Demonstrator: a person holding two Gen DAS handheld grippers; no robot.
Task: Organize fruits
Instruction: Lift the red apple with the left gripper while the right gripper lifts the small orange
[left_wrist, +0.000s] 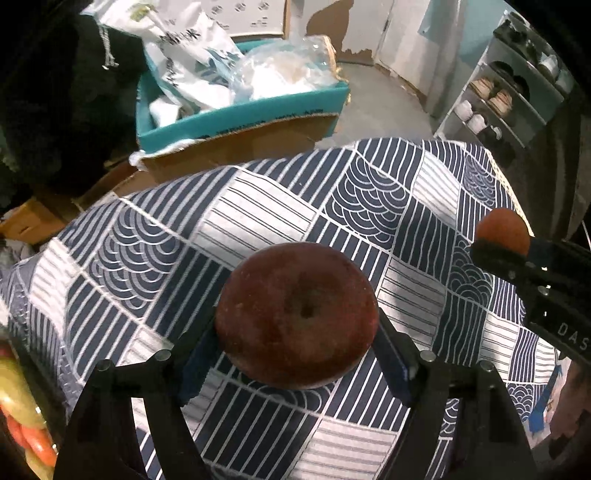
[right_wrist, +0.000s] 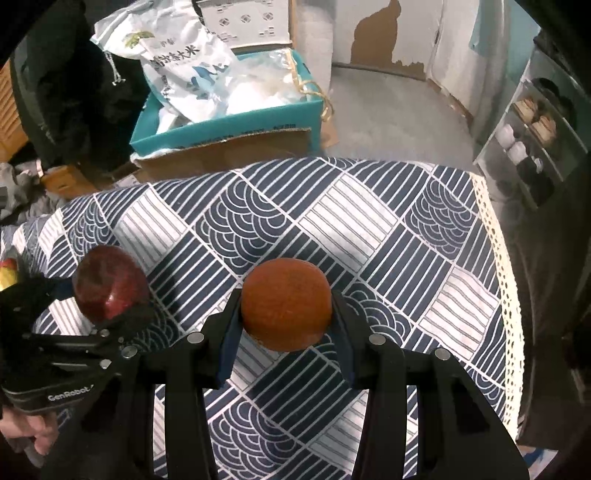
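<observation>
- A dark red apple (left_wrist: 297, 319) is pinched between the fingers of the left gripper (left_wrist: 297, 332), above the patterned tablecloth (left_wrist: 258, 206).
- An orange fruit (right_wrist: 286, 308), possibly a tangerine, is clamped between the fingers of the right gripper (right_wrist: 286, 325).
- To the left gripper's right, the right gripper is seen with its fruit.
- Further fruit (left_wrist: 22, 406), blurred, is glimpsed at the left gripper's lower left.
- Ahead of both grippers, beyond the cloth, a teal cardboard box (right_wrist: 236, 125) holding a rice bag (right_wrist: 184, 70) is seen.

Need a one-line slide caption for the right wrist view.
Right tool grips an orange fruit above the patterned tablecloth; left tool holds a red apple.
</observation>
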